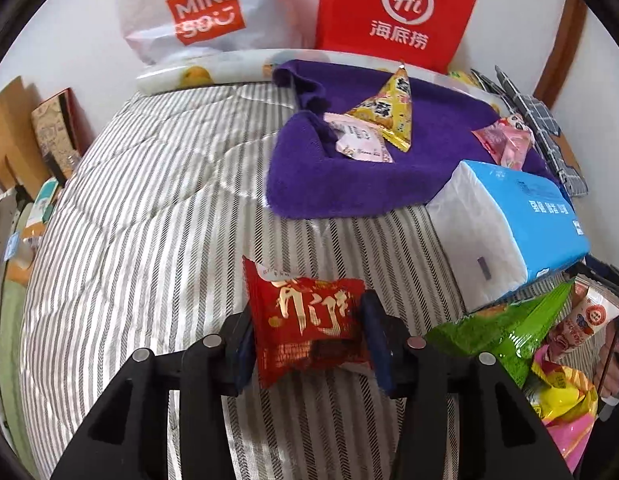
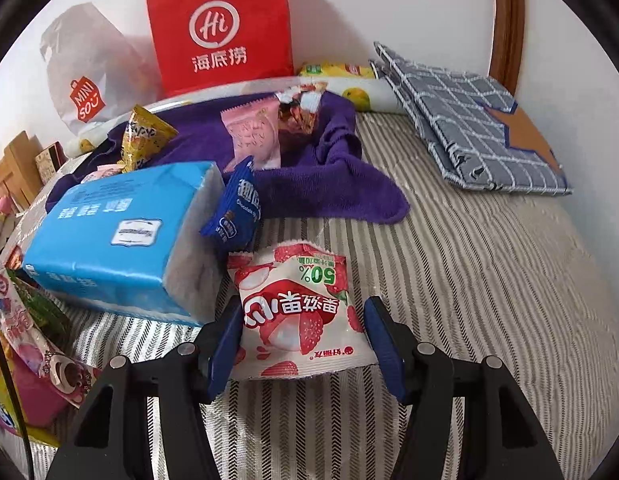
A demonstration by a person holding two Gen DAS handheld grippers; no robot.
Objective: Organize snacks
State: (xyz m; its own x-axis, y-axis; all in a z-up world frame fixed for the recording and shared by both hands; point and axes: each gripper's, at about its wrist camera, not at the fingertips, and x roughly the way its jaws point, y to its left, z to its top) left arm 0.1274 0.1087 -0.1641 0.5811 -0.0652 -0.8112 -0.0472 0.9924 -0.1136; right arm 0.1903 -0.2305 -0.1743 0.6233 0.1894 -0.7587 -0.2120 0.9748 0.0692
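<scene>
**Ana:** Just in front of the blue-wrapped tissue pack (image 1: 509, 232), the left gripper (image 1: 307, 334) is clamped on a small red foil snack packet with gold lettering (image 1: 309, 324), both pads pressing its sides.

**Ben:** And the right gripper (image 2: 303, 338)?

**Ana:** Its pads squeeze a white lychee-and-strawberry candy pouch (image 2: 297, 312), also just in front of the tissue pack (image 2: 117, 236), over the grey striped quilt (image 2: 489, 280).

**Ben:** Where would they go?

**Ana:** Probably onto the purple towel (image 1: 349, 184) behind the tissue pack, where a yellow triangular packet (image 1: 389, 112) and pink sachets already lie.

**Ben:** Risks?

**Ana:** Both wrappers are slick, puffy film held only at the edges, so either could slide out mid-carry. The red one could also brush the tissue pack on its way over.
</scene>
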